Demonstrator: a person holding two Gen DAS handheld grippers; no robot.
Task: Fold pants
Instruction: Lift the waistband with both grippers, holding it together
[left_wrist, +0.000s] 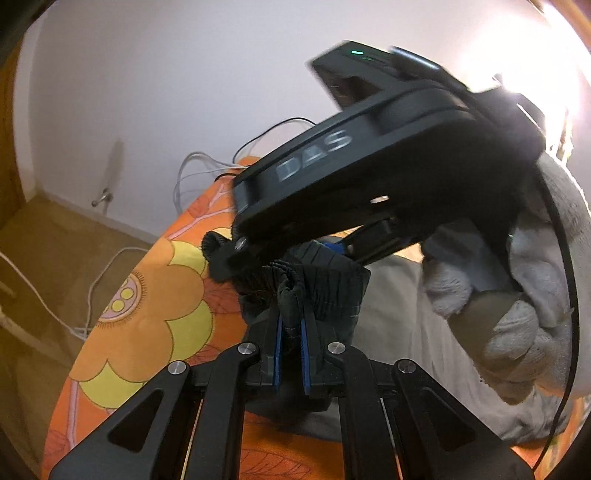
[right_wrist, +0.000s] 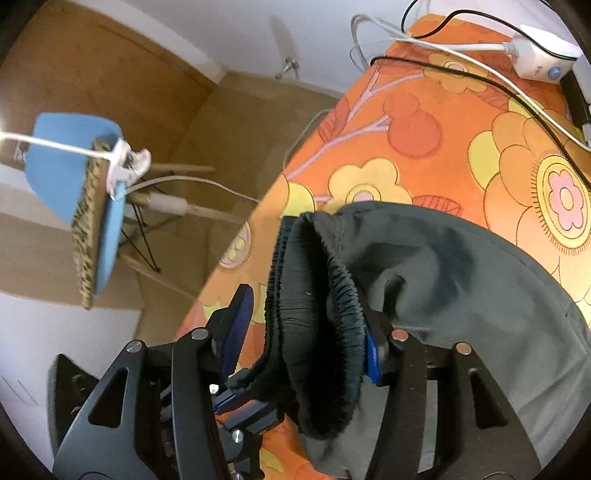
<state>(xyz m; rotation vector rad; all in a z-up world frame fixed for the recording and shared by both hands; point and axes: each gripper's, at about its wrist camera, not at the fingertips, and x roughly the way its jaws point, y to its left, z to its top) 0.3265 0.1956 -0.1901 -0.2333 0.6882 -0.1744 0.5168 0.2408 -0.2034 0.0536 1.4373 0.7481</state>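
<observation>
Pants (right_wrist: 461, 280) of dark grey cloth are seen lying on a bed cover (right_wrist: 424, 122) printed with orange and yellow flowers, and their gathered waistband (right_wrist: 317, 295) is lifted off that cover at the near edge, close to both tools. From the waistband the cloth runs away to the right across the cover in the right wrist view, so the long axis of the garment is judged to lie along the bed, away from the edge where the tools meet.

The left gripper (left_wrist: 291, 325) is clenched on a pinched fold of the waistband (left_wrist: 314, 280), with the blue pads (left_wrist: 279, 343) pressed against the cloth from both sides. The right gripper (right_wrist: 306, 332) is spread wide, and the waistband is draped through the gap between its fingers; one blue pad (right_wrist: 240, 325) stands clear of the cloth, while the other is touching or nearly touching the elastic, so no firm hold is shown there. In the left wrist view the right tool's black body (left_wrist: 369, 166) is seen tilted just above and beyond the pinched cloth, carried by a hand in a grey glove (left_wrist: 509, 332).

Both tools are thus brought together at one end of the garment, almost touching. The coming move is judged to turn on the right fingers being closed on the waistband beside the left hold, so that the band can be drawn straight. A slip of the elastic out of the wide gap is the likely fault.

A blue chair (right_wrist: 74, 184), white cables (right_wrist: 443, 48) and a power strip (right_wrist: 546, 55) are also in view.
</observation>
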